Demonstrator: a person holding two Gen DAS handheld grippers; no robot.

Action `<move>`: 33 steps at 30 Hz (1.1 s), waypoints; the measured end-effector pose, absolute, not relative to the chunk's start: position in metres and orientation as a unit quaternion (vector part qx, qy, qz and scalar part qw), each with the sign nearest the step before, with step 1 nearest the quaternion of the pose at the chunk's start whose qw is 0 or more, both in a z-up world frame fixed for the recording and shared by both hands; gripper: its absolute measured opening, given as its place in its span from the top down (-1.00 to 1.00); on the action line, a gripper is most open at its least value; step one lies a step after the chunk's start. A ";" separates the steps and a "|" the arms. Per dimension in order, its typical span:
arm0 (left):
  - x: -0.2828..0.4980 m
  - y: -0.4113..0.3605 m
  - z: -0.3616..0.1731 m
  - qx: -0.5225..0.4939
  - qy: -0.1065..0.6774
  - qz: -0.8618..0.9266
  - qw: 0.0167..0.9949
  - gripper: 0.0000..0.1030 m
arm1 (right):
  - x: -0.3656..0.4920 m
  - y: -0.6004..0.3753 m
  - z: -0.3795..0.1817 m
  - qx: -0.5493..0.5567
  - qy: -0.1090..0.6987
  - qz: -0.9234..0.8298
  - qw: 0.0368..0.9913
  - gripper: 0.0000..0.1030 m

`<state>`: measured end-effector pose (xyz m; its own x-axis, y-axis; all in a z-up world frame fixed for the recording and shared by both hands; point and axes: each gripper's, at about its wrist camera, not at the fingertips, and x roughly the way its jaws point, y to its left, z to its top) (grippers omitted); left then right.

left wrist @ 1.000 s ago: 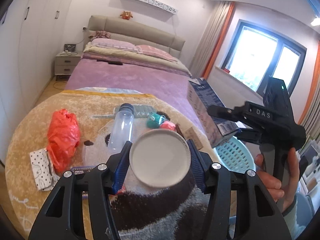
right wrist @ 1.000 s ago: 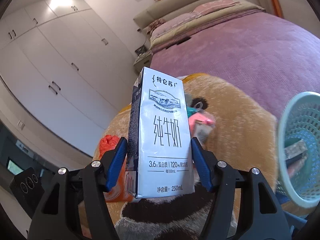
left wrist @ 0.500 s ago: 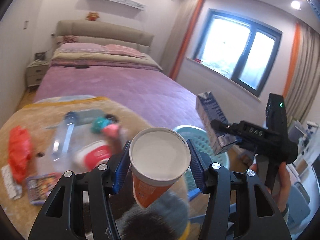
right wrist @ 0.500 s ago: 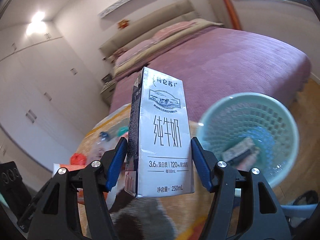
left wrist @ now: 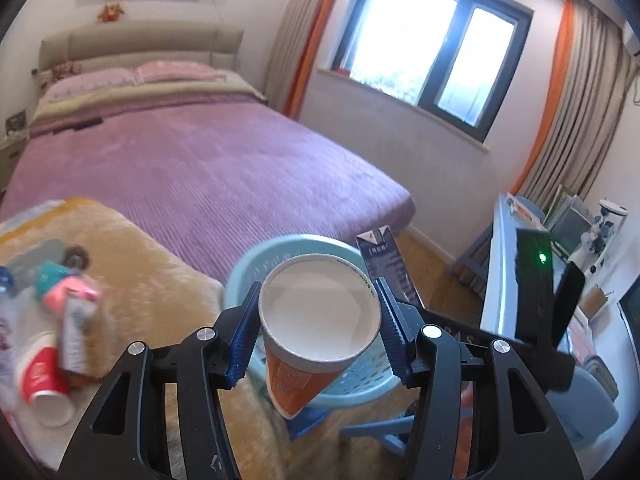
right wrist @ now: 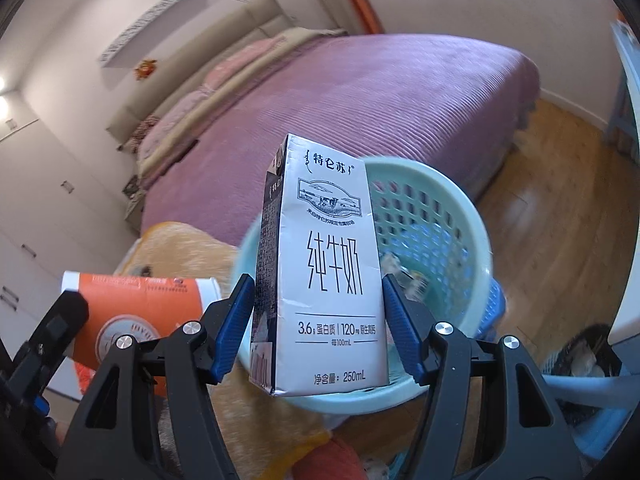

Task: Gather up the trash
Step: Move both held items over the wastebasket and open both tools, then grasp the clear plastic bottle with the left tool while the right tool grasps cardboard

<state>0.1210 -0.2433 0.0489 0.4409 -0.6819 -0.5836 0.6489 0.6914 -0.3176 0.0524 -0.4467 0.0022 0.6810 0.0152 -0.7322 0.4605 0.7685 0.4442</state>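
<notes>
Left gripper (left wrist: 318, 330): clamped on orange paper cup (left wrist: 308, 344), over the near rim of the round mint plastic basket (left wrist: 256, 268).
Right gripper (right wrist: 318, 320): clamped on white milk carton (right wrist: 324, 280), upright; open basket mouth at 2 o'clock.

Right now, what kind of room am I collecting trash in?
A bedroom, almost certainly. A large bed with a purple cover, pillows and a padded headboard fills it, with a curtained window to one side.

Purple bed (left wrist: 208, 168), window (left wrist: 432, 48), tan rug (left wrist: 160, 280), wardrobe (right wrist: 36, 200)
</notes>
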 end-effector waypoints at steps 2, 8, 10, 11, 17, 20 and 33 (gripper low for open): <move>0.129 -0.257 0.039 -0.025 0.365 -0.394 0.843 -0.02 | 0.050 -0.455 -0.006 0.317 0.384 -0.136 0.857 -0.18; 0.140 -0.281 0.020 -0.015 0.382 -0.394 0.836 -0.02 | 0.057 -0.463 -0.016 0.306 0.397 -0.160 0.851 -0.19; 0.142 -0.287 0.016 -0.008 0.383 -0.392 0.837 -0.04 | 0.060 -0.464 -0.018 0.303 0.399 -0.166 0.850 -0.20; 0.142 -0.289 0.016 -0.005 0.383 -0.391 0.837 -0.04 | 0.061 -0.465 -0.018 0.302 0.399 -0.169 0.849 -0.20; 0.134 -0.282 0.020 -0.003 0.366 -0.385 0.847 -0.37 | 0.058 -0.462 -0.010 0.290 0.385 -0.177 0.858 -0.40; 0.125 -0.272 0.027 0.002 0.350 -0.382 0.855 -0.37 | 0.055 -0.457 -0.004 0.279 0.379 -0.174 0.865 -0.40; 0.082 -0.174 0.072 -0.024 0.268 -0.345 0.899 -0.37 | 0.054 -0.357 0.061 0.181 0.325 -0.089 0.924 -0.40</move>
<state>0.0819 -0.1736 0.0722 0.6181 -0.6332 -0.4658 0.6079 0.7608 -0.2275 0.0540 -0.3570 0.0615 0.7733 -0.0458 -0.6324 0.2815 0.9186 0.2776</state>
